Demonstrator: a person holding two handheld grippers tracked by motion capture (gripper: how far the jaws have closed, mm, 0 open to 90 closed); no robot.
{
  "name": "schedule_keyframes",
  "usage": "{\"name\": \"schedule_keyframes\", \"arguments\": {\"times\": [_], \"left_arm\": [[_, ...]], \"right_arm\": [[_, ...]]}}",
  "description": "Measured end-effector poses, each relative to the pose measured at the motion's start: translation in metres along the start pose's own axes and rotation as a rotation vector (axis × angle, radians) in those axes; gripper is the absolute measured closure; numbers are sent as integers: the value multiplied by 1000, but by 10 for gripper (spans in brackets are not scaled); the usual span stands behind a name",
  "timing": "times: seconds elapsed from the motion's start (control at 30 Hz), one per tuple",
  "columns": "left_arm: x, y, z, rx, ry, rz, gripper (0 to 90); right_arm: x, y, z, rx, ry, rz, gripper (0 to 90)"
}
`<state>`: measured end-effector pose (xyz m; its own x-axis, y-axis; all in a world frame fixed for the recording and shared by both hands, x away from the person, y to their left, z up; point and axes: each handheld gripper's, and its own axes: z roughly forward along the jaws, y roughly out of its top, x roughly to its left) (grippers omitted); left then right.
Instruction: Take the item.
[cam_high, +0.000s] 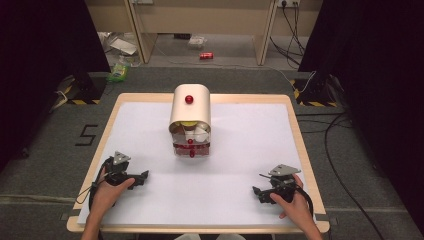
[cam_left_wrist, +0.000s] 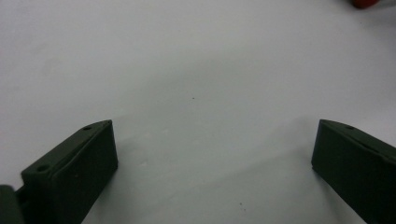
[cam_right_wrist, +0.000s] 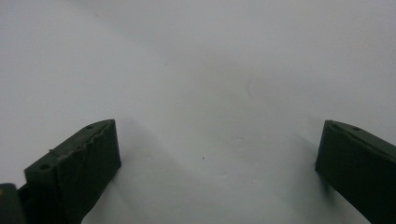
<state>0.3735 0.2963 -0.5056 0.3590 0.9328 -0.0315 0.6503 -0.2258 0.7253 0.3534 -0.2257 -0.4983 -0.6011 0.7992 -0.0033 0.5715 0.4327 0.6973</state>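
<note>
high view: my left tool (cam_high: 142, 176) rests low on the white counter (cam_high: 240, 190), held in my left hand (cam_high: 107, 192); my right tool (cam_high: 257, 191) rests likewise in my right hand (cam_high: 295, 205). the two tools point inward toward each other and lie well apart. ahead of both, between them and farther up the counter, stands the cream bread-box-style container (cam_high: 190, 107) with a red knob (cam_high: 189, 99) on its rounded lid. its front is open, with pale items and small red pieces inside that are too small to name.

left gripper view: my left tool (cam_left_wrist: 215, 149) has its jaws spread wide, with bare counter between them. a red scrap (cam_left_wrist: 364, 3) sits at the upper right edge.

right gripper view: my right tool (cam_right_wrist: 217, 149) is spread equally wide, pinching nothing, over bare counter.
</note>
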Motion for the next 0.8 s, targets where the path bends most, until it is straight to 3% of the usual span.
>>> {"name": "schedule_keyframes", "arguments": {"times": [0.2,0.33,0.57,0.8], "left_arm": [[-1,0,-2,-11,-4,6,14],[-2,-1,-4,-38,-14,7,154],[-16,4,-12,-57,-51,40,151],[-36,18,-31,-139,-109,70,151]], "right_arm": [[1,0,0,2,1,8,3],[1,0,0,2,2,9,3],[0,0,0,1,1,5,3],[0,0,0,1,1,5,3]]}}
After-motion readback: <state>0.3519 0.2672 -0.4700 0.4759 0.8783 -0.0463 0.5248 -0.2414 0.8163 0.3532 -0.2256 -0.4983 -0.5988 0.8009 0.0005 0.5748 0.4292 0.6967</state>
